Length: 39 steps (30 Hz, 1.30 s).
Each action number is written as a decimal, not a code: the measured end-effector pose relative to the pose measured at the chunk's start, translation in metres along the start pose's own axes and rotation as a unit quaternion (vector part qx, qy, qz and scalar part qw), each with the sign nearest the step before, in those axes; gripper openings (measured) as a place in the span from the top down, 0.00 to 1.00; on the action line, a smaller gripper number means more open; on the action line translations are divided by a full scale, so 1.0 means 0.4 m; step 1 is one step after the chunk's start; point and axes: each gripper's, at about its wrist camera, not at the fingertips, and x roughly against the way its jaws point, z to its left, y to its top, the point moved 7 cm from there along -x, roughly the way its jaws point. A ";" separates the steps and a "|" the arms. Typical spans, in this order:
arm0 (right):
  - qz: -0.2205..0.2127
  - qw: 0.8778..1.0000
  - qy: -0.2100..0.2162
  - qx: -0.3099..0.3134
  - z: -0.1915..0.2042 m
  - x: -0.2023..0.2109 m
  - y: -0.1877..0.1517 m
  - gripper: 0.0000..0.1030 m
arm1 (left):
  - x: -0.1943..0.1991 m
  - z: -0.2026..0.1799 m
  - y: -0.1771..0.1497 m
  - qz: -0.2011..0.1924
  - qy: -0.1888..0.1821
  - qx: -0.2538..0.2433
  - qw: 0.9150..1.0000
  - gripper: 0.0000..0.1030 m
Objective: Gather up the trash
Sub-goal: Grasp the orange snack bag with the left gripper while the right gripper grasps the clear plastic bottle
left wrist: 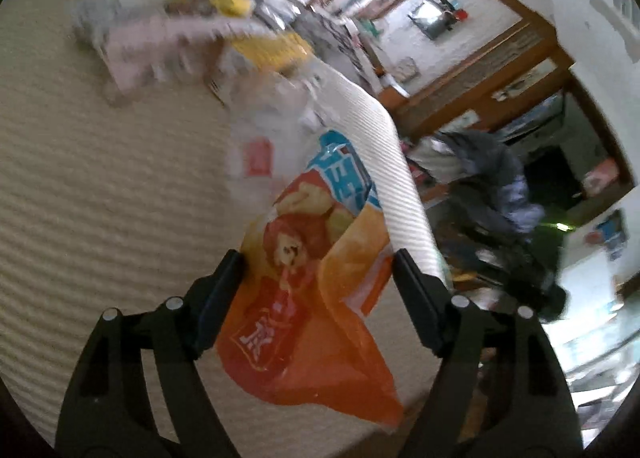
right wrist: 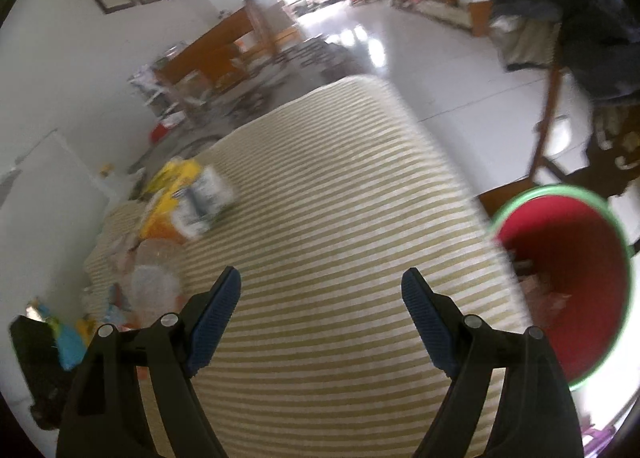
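Observation:
An orange and blue snack bag point(left wrist: 308, 298) fills the space between the black fingers of my left gripper point(left wrist: 318, 258), and both pads press on its sides. It hangs crumpled over the striped mattress point(left wrist: 100, 197) near the bed's edge. More trash lies blurred farther back: a clear wrapper with a red label point(left wrist: 260, 145), then yellow packets point(left wrist: 272, 45). In the right wrist view my right gripper point(right wrist: 322, 282) stands open over the striped mattress point(right wrist: 320, 185) with nothing between its blue pads. A red bin with a green rim point(right wrist: 568, 278) stands beside the bed on the right.
A pile of yellow and white packets point(right wrist: 188, 197) and clear plastic wrappers point(right wrist: 152, 274) lies at the bed's left side. A chair draped in dark clothes point(right wrist: 580, 17) stands behind the bin. Glossy white floor point(right wrist: 420, 57) stretches beyond the bed.

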 end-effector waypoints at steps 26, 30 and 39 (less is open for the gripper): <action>0.085 0.944 0.053 0.314 0.425 -0.232 -0.189 0.24 | 0.248 0.182 -0.001 -0.145 0.105 0.054 0.982 0.28; 0.101 0.944 0.075 0.304 0.437 -0.223 -0.195 0.53 | 0.275 0.185 -0.022 -0.156 0.120 0.042 0.979 0.25; 0.126 0.939 0.112 0.300 0.435 -0.180 -0.209 0.57 | 0.211 0.182 -0.013 -0.124 0.124 0.028 0.984 0.16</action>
